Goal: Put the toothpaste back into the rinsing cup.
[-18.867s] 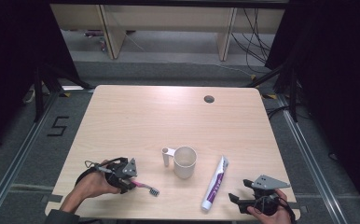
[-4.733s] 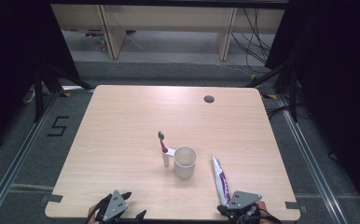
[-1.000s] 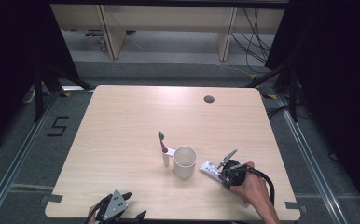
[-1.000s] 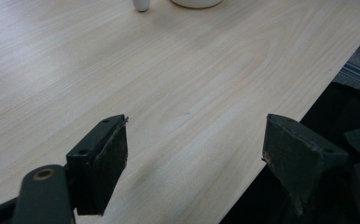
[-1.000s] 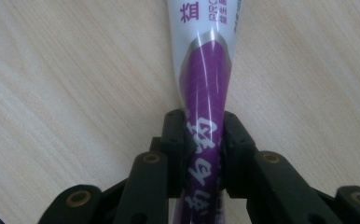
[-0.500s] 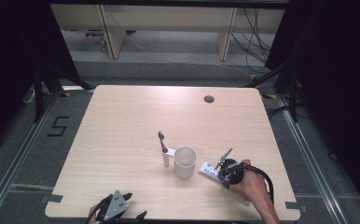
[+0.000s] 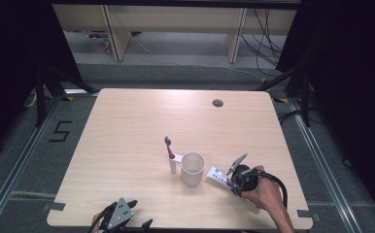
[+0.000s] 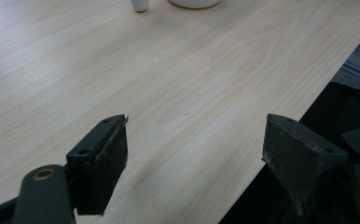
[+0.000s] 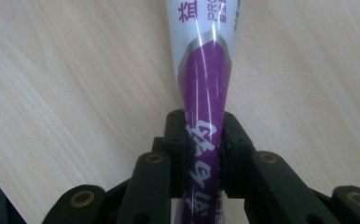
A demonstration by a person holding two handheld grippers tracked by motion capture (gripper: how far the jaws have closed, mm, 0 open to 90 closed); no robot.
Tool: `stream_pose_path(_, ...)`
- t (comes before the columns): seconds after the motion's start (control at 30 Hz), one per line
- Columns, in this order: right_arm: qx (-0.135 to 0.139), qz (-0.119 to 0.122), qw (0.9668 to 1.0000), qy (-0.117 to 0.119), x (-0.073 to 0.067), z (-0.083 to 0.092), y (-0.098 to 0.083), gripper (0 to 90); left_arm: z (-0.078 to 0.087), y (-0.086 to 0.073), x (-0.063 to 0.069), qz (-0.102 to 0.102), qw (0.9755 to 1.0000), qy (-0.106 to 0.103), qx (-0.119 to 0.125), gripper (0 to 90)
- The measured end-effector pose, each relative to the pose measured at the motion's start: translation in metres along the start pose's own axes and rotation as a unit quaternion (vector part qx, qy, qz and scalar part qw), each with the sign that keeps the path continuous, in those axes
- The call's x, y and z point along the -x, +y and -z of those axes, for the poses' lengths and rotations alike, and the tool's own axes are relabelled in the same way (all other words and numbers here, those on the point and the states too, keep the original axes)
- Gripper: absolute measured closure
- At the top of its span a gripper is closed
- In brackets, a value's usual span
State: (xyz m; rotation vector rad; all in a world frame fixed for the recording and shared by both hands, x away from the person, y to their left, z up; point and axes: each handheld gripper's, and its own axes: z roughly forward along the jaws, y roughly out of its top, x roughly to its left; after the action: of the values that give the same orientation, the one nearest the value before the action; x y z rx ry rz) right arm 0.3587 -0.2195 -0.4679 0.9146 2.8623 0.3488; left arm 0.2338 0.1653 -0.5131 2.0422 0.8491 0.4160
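Purple-and-white toothpaste tube (image 9: pixel 205 93), pinched by the right gripper (image 9: pixel 201 144), points lengthwise toward the cup (image 7: pixel 193 168); left gripper (image 8: pixel 194 154) gapes empty at the desk's near edge.

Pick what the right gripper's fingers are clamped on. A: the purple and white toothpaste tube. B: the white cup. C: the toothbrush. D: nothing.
A: in the right gripper view the right gripper has its fingers pressed on either side of the purple and white toothpaste tube.
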Motion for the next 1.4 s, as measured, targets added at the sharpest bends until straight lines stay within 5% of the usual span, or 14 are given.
stream_pose_path(0.17, 0.023, -0.022, 0.9995, -0.006, 0.006, 0.009, -0.008, 76.5, 0.000, 0.000, 0.000, -0.001, 1.0000, 0.000, 0.000, 21.9)
stream_pose_path(0.3, 0.068, -0.034, 0.9971, -0.010, 0.015, 0.017, -0.013, 76.5, 0.001, 0.001, -0.002, -0.017, 0.9998, 0.002, -0.014, 22.0)
stream_pose_path(0.43, 0.121, -0.076, 0.9896, -0.019, 0.021, 0.025, -0.016, 76.5, 0.001, 0.001, -0.001, -0.007, 1.0000, 0.000, -0.005, 22.0)
stream_pose_path(0.53, 0.159, -0.084, 0.9835, -0.020, 0.027, 0.030, -0.019, 76.5, 0.002, 0.001, -0.003, -0.020, 0.9997, 0.003, -0.012, 22.0)
stream_pose_path(0.6, 0.180, -0.084, 0.9797, -0.027, 0.029, 0.031, -0.020, 76.5, 0.002, 0.001, -0.001, -0.007, 1.0000, 0.001, -0.005, 22.0)
stream_pose_path(0.63, 0.184, -0.105, 0.9769, -0.026, 0.027, 0.031, -0.020, 76.5, 0.002, 0.001, -0.001, -0.006, 1.0000, 0.001, -0.005, 22.0)
stream_pose_path(0.73, 0.183, -0.100, 0.9777, -0.026, 0.031, 0.032, -0.022, 76.5, 0.002, 0.001, -0.001, -0.007, 1.0000, 0.001, -0.005, 22.0)
stream_pose_path(0.87, 0.201, -0.102, 0.9740, -0.020, 0.035, 0.030, -0.023, 76.6, 0.002, 0.001, -0.001, -0.008, 0.9999, 0.001, -0.006, 22.0)
stream_pose_path(1.0, 0.231, -0.126, 0.9645, -0.014, 0.036, 0.030, -0.023, 76.6, 0.002, 0.001, -0.001, -0.006, 1.0000, 0.001, -0.004, 22.0)
stream_pose_path(1.07, 0.233, -0.131, 0.9633, -0.015, 0.037, 0.031, -0.024, 76.5, 0.002, 0.001, -0.001, -0.006, 1.0000, 0.002, -0.003, 22.0)
stream_pose_path(1.1, 0.255, -0.128, 0.9582, -0.024, 0.039, 0.028, -0.023, 76.5, 0.002, 0.001, -0.001, -0.006, 1.0000, 0.003, -0.003, 21.9)
stream_pose_path(1.17, 0.252, -0.137, 0.9578, -0.014, 0.038, 0.031, -0.023, 76.5, 0.002, 0.001, -0.001, -0.009, 0.9999, 0.004, -0.004, 21.9)
stream_pose_path(1.4, 0.301, -0.127, 0.9449, -0.027, 0.041, 0.031, -0.020, 76.5, 0.003, 0.001, -0.002, -0.017, 0.9998, 0.004, -0.009, 22.0)
